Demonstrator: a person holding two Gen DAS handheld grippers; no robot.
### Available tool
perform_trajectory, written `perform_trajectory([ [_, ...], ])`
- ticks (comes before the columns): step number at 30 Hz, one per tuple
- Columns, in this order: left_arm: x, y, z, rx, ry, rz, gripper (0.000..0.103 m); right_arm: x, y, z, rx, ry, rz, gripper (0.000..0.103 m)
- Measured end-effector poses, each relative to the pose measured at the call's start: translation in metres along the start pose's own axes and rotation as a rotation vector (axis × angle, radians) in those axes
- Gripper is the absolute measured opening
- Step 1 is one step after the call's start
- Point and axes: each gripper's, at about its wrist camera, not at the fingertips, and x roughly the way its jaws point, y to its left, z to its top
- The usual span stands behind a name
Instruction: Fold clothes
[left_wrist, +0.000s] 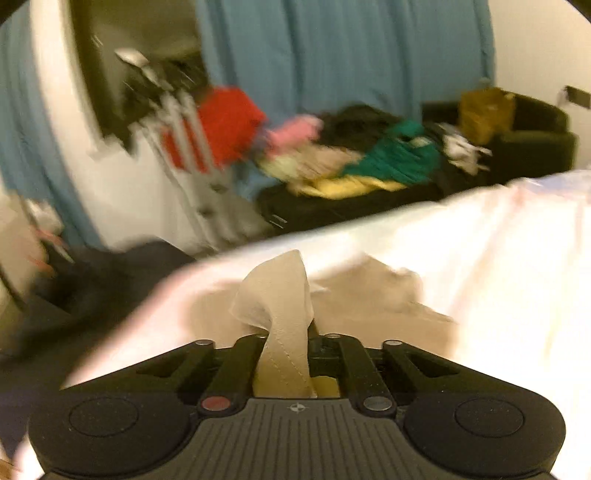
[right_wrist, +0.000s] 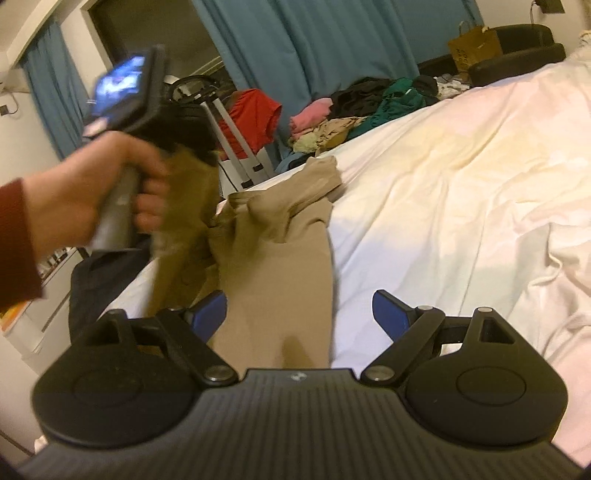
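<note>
A tan garment (right_wrist: 280, 254) lies stretched along the near edge of the bed (right_wrist: 461, 192), on the white cover, with one end bunched up toward the far side and the rest running back under the right gripper (right_wrist: 299, 314). That gripper hangs just above the cloth with its blue-padded fingers (right_wrist: 388, 314) spread wide, one on each side of the fabric and gripping nothing.

The left gripper (left_wrist: 286, 339) is raised off the bed, held by a hand (right_wrist: 92, 195) with a dark red sleeve (right_wrist: 14, 243) at the wrist. Its fingers (left_wrist: 240, 362) are pressed together on a fold of the tan garment, which sticks up in a peak between them in the left wrist view; in the right wrist view the lifted part hangs down from that gripper as a darker, blurred drape, joined to the portion lying flat.

Beyond the foot of the bed a heap of clothes (right_wrist: 354, 110) sits on a dark surface: pink, green, black and pale yellow pieces jumbled together. A red garment (right_wrist: 255, 114) hangs over a rack (right_wrist: 229, 133) to the left of the heap. Blue curtains (right_wrist: 314, 44) cover the wall behind, and a brown paper bag (right_wrist: 474, 46) stands near a dark chair (right_wrist: 524, 48) at the far right.
</note>
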Motion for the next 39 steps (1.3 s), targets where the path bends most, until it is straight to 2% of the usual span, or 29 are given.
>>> perform_trajectory([
  [1, 0.01, -0.005, -0.004, -0.012, 0.024, -0.068, 0.038, 0.002, -0.003, 0.0, 0.005, 0.0, 0.0, 0.087],
  [3, 0.019, -0.014, -0.01, -0.031, 0.038, -0.125, 0.055, 0.006, -0.009, -0.001, 0.016, 0.007, -0.002, 0.087],
  [4, 0.016, -0.016, -0.013, -0.016, 0.023, -0.118, 0.063, 0.008, -0.012, -0.001, 0.022, 0.012, -0.003, 0.087],
  [6, 0.01, -0.017, -0.018, 0.018, -0.02, -0.108, 0.069, 0.012, -0.018, -0.001, 0.032, 0.018, 0.001, 0.087],
  [8, -0.015, -0.019, -0.028, 0.038, -0.087, -0.111, 0.072, 0.015, -0.02, -0.001, 0.041, 0.018, 0.006, 0.087],
  [10, -0.043, -0.006, -0.038, 0.008, -0.128, -0.129, 0.076, 0.016, -0.021, 0.0, 0.046, 0.015, 0.01, 0.087],
  [13, -0.089, 0.017, -0.061, -0.056, -0.165, -0.136, 0.076, 0.013, -0.018, 0.0, 0.037, 0.003, 0.019, 0.087],
  [15, -0.129, 0.034, -0.088, -0.109, -0.192, -0.131, 0.077, 0.008, -0.015, 0.0, 0.025, -0.003, 0.025, 0.087],
  [17, -0.171, 0.052, -0.116, -0.143, -0.205, -0.098, 0.077, 0.001, -0.01, -0.001, 0.016, -0.011, 0.046, 0.087],
  [20, -0.216, 0.079, -0.17, -0.199, -0.191, -0.056, 0.078, -0.012, -0.001, -0.004, -0.01, -0.021, 0.077, 0.087],
  [22, -0.236, 0.095, -0.206, -0.24, -0.145, -0.058, 0.078, -0.021, 0.007, -0.007, -0.041, -0.024, 0.088, 0.087],
  [26, -0.251, 0.12, -0.264, -0.312, 0.031, -0.046, 0.072, -0.041, 0.024, -0.016, -0.089, -0.027, 0.088, 0.087],
  [30, -0.26, 0.131, -0.302, -0.321, 0.125, -0.078, 0.072, -0.062, 0.034, -0.024, -0.117, -0.04, 0.081, 0.087],
  [33, -0.26, 0.133, -0.318, -0.285, 0.186, -0.07, 0.068, -0.067, 0.039, -0.028, -0.136, -0.045, 0.061, 0.087],
  [35, -0.258, 0.133, -0.319, -0.28, 0.198, -0.098, 0.066, -0.066, 0.04, -0.031, -0.15, -0.044, 0.042, 0.087],
  [37, -0.26, 0.128, -0.321, -0.25, 0.2, -0.085, 0.065, -0.063, 0.039, -0.032, -0.149, -0.036, 0.028, 0.087],
  [38, -0.258, 0.127, -0.322, -0.238, 0.215, -0.074, 0.061, -0.062, 0.038, -0.033, -0.146, -0.031, 0.021, 0.087],
  [39, -0.256, 0.126, -0.324, -0.227, 0.23, -0.064, 0.051, -0.06, 0.037, -0.034, -0.144, -0.027, 0.015, 0.087],
])
